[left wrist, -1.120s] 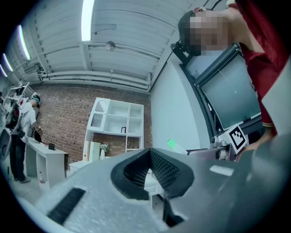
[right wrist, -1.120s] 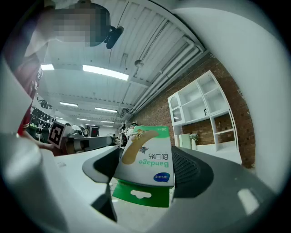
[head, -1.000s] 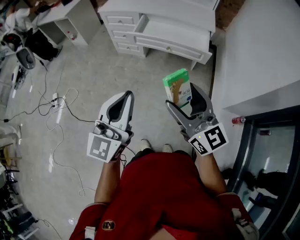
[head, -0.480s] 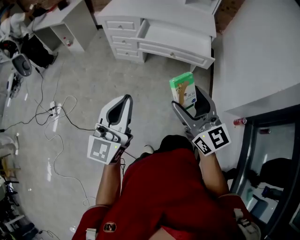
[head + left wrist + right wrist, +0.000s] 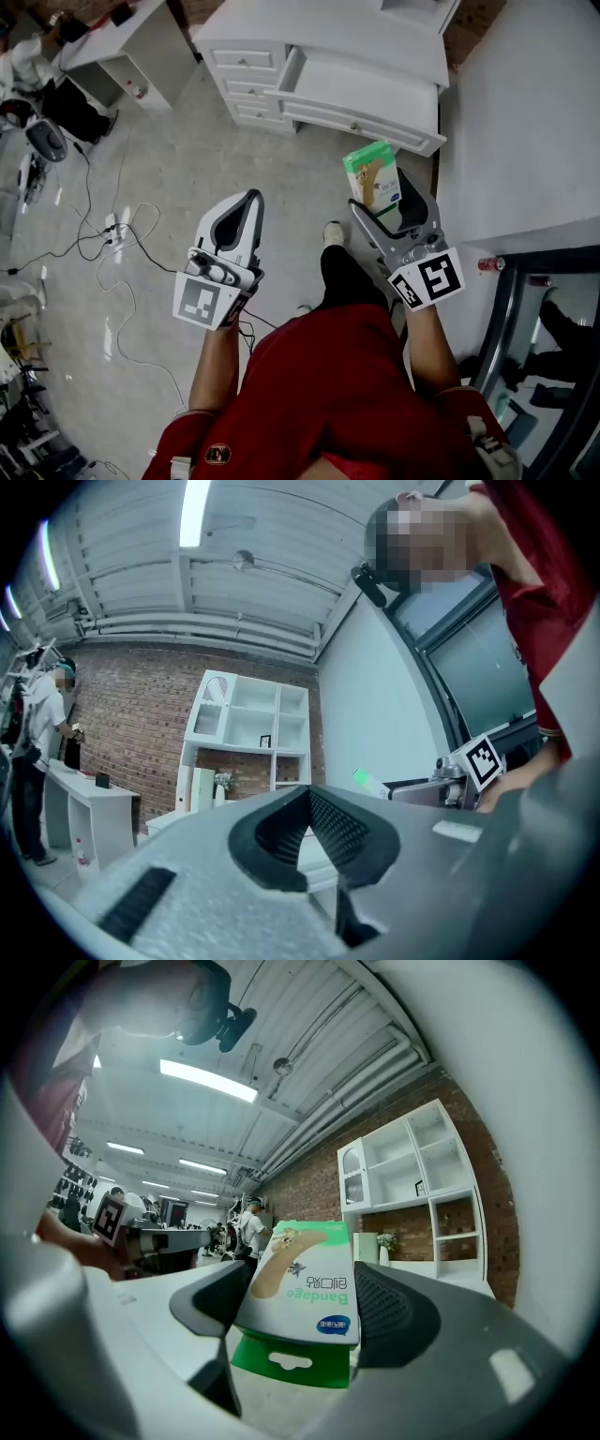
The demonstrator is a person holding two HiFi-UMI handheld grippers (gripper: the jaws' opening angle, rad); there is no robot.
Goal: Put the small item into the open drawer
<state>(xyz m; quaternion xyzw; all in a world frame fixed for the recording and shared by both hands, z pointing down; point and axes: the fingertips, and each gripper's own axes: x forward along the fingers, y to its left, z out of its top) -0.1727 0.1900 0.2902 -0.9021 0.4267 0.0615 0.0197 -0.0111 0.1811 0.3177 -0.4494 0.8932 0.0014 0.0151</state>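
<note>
Green-and-white bandage box, upright, clamped between the right tool's jaws, above the floor, short of the white open drawer.

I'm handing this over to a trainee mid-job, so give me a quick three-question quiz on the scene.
1. True or false: the left gripper holds the bandage box.
2. Multiple choice: the drawer of the white dresser is A) pulled open, B) pushed shut, C) lying on the floor.
3. Fill in: the right gripper has its fingers shut on the ____.
Key: 1 false; 2 A; 3 bandage box.
</note>
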